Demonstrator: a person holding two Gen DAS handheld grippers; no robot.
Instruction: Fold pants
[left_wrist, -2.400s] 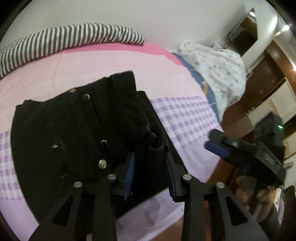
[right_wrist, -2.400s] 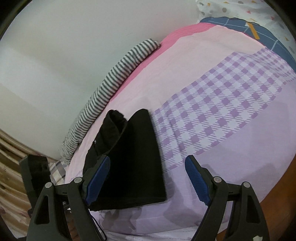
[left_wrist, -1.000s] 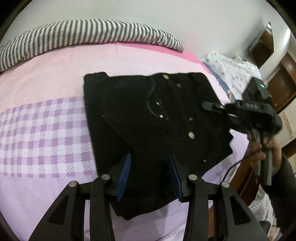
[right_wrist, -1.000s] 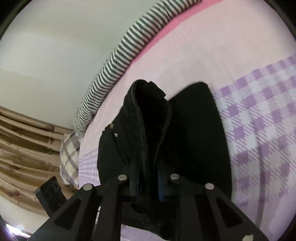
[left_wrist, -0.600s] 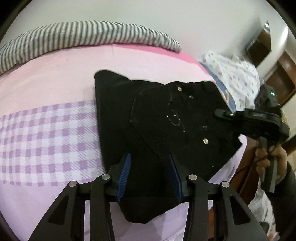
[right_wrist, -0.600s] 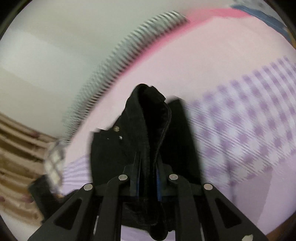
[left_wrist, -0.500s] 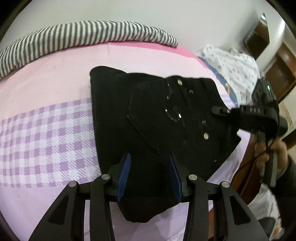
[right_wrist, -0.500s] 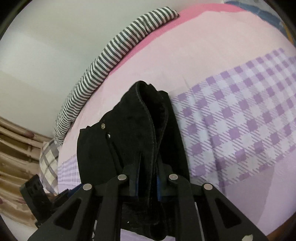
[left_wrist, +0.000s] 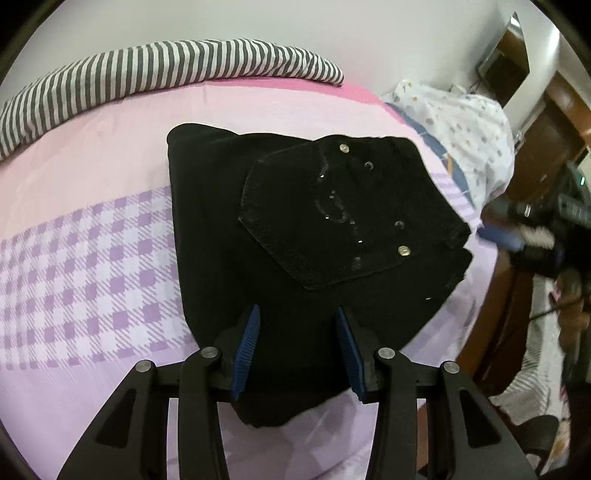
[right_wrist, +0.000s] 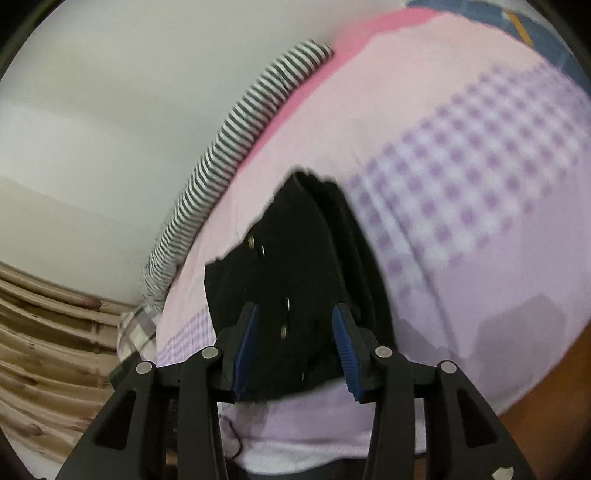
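Note:
The black pants lie folded in a compact stack on the pink and purple checked bed sheet, with a back pocket and metal rivets facing up. My left gripper is open, its blue pads straddling the near edge of the stack. My right gripper is open just above the near end of the pants; in the left wrist view it appears blurred at the right, clear of the cloth.
A striped grey and white bolster runs along the wall at the far side of the bed. A white patterned quilt lies at the far right. The wooden bed edge and floor are to the right.
My right gripper has opened, let go of the pants' waist end and pulled back to the right. The top layer has settled flat. My left gripper has stayed put.

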